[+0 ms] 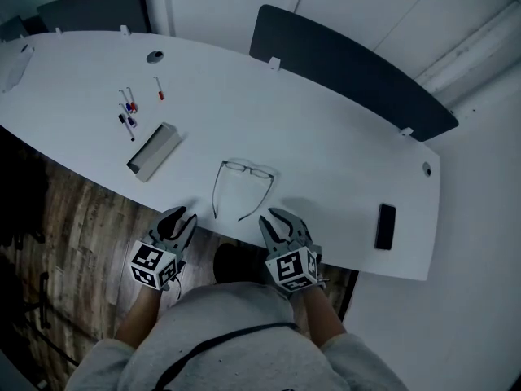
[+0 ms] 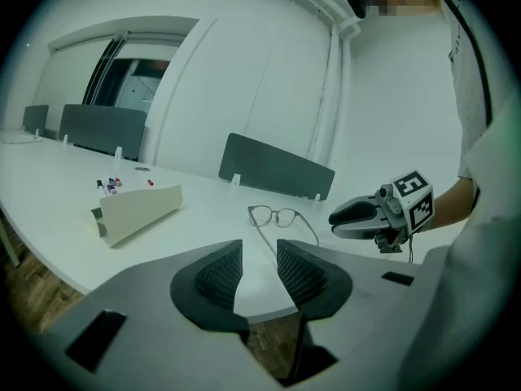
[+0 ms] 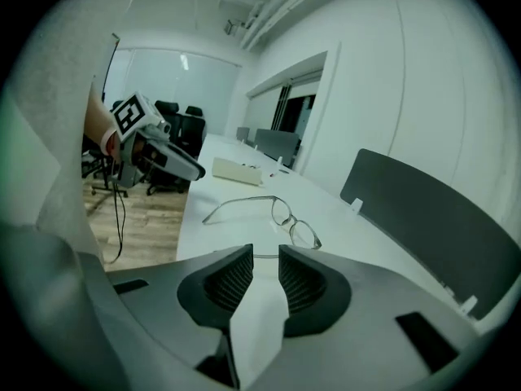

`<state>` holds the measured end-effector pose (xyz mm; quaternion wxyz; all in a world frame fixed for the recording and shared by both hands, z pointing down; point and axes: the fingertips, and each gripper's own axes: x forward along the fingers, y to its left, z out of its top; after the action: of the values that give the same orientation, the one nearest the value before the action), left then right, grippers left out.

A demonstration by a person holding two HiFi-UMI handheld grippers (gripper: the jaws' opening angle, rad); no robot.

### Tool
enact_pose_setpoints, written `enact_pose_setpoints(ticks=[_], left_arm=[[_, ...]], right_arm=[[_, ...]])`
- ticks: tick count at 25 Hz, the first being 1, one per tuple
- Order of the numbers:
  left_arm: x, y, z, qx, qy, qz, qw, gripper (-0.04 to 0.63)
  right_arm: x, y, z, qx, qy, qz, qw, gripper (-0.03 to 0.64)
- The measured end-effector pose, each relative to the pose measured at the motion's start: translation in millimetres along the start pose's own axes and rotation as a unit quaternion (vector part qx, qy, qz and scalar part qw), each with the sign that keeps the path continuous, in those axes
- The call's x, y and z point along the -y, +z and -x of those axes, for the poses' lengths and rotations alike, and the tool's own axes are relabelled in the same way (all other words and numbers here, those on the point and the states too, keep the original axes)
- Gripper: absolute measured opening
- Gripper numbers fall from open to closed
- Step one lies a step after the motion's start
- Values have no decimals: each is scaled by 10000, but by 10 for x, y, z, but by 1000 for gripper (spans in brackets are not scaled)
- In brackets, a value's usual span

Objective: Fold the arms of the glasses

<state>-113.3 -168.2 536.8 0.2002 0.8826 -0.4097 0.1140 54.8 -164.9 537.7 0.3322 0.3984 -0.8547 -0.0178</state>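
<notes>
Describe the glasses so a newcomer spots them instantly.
On the long white table, look near the front edge, beyond the left gripper and right gripper. The glasses lie there, arms unfolded toward the person: a thin dark outline, unlike the solid box left and black phone right.

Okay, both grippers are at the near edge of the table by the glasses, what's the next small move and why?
Probably ease the left gripper forward until its open jaws straddle the tip of the nearer arm of the glasses. Both arms lie spread open on the table, that arm lines up with the left jaws' gap, and the right gripper is also open and empty.
</notes>
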Motion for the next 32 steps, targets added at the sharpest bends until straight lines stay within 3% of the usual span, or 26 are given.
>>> enact_pose_setpoints(ticks=[3,7,11,23,25,28,32], left_arm=[[-115,42,-134,-17,101,-34,9999,137],[-243,94,-274,12,189,53,9998,140],[-353,139,-366,-22,300,76,9995,140],[-536,214,-582,-192,515,-46,9985,140],[-549,225,-599,-207,556,-121,9982,150],[-631,219,-610,-288,723,-299,9965,161],[-755,206,-568,-453,948,-490,9933,163]], right_arm=[[94,-95,-141,-376,19,1041,9939,114],[185,-291,-337,-935,20,2800,9554,169],[257,-271,-464,-873,-126,3534,9313,179],[325,-230,-620,-322,-179,4049,9136,176],[326,-214,-623,-192,-106,4049,9141,138],[343,-155,-625,118,54,3902,9206,107],[420,13,-540,558,206,3261,9435,55]])
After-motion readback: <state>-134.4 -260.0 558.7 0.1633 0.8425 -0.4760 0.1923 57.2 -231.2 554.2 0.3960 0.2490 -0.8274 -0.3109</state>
